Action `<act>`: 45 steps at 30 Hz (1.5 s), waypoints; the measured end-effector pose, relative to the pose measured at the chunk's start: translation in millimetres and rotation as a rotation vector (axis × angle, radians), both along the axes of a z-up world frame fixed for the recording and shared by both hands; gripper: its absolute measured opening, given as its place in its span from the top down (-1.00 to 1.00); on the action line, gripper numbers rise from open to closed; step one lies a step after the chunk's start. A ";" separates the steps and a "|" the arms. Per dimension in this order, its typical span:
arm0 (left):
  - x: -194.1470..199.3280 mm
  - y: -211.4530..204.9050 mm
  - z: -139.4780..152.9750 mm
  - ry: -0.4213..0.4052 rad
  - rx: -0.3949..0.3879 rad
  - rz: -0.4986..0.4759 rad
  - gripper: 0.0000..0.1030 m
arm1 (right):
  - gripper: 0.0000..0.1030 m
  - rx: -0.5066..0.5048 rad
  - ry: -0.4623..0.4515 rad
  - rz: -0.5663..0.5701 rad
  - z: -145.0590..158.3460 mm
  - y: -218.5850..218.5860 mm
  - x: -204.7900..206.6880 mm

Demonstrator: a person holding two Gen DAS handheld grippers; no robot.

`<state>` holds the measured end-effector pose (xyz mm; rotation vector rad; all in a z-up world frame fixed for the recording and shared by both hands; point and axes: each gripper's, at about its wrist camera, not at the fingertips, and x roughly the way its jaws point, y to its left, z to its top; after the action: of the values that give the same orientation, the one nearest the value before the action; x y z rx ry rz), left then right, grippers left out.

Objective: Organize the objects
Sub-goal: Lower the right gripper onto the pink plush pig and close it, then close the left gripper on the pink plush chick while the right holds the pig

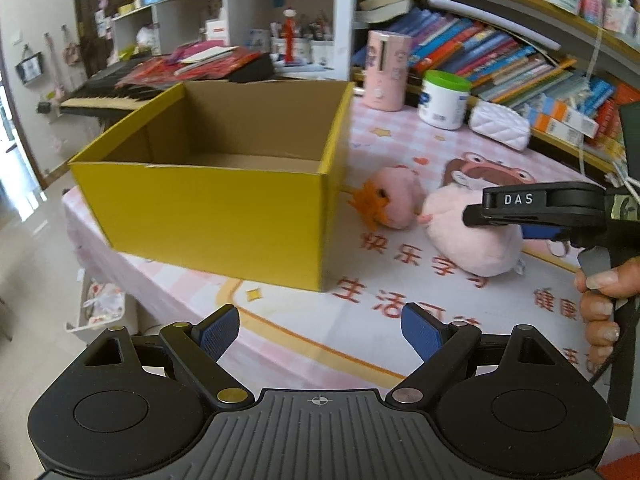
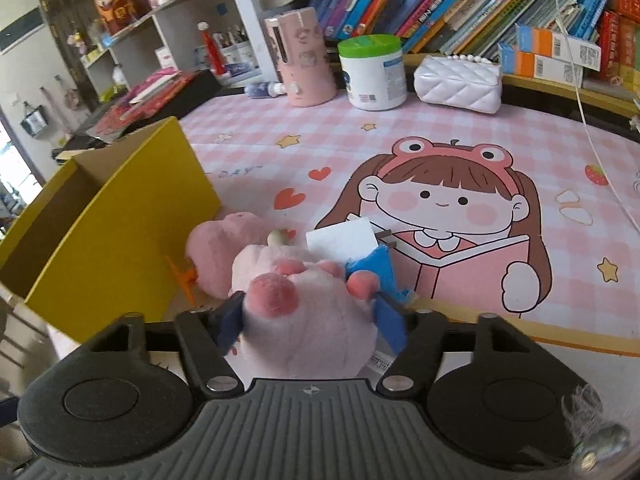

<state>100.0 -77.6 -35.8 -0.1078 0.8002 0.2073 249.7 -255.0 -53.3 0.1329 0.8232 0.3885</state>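
From the left wrist view, the tabletop [image 1: 420, 280] wears a smooth pink checked mat printed with stars, hearts, red characters and a cartoon girl. Behind it stand crowded shelves of leaning books [image 1: 500, 60], with a keyboard off to the left. An open yellow cardboard box [image 1: 208, 208], plain brown inside, sits on the mat; no contents show inside it. Just right of the box lie two fuzzy toys: a round pink plush with an orange frill [image 1: 394, 202] and a pale pink plush pig [image 1: 476, 236]. The left gripper [image 1: 318, 334] hovers with its ribbed blue fingers [image 1: 218, 332] spread wide and nothing between them. The right gripper [image 1: 480, 216], held by a hand [image 1: 604, 300], reaches the pig.

From the right wrist view, the right gripper [image 2: 310, 320] has its blue fingers [image 2: 390, 322] pressed against both sides of the pale pink plush pig [image 2: 308, 320], gripping it on the mat beside the box [image 2: 120, 232]. At the back stand a pink cylindrical container [image 2: 306, 60], a white tub with a green lid [image 2: 374, 72] and a quilted white pouch [image 2: 458, 84].
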 end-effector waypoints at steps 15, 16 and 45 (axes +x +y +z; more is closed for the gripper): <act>57.9 -65.5 -8.8 -0.056 0.059 -0.100 -0.71 | -0.12 -0.032 -0.151 -0.164 46.5 -89.4 -56.1; 65.6 -69.2 -10.4 -0.055 0.078 -0.094 -0.69 | -0.12 -0.041 -0.153 -0.175 47.6 -96.1 -57.3; 199.1 -78.4 -56.6 0.081 0.386 0.006 -0.07 | -0.13 -0.066 -0.112 -0.241 38.4 -146.2 -69.7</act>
<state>299.1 -156.0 -92.4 0.2640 0.8275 0.3697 180.0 -401.3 -14.9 0.1456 0.6995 0.1405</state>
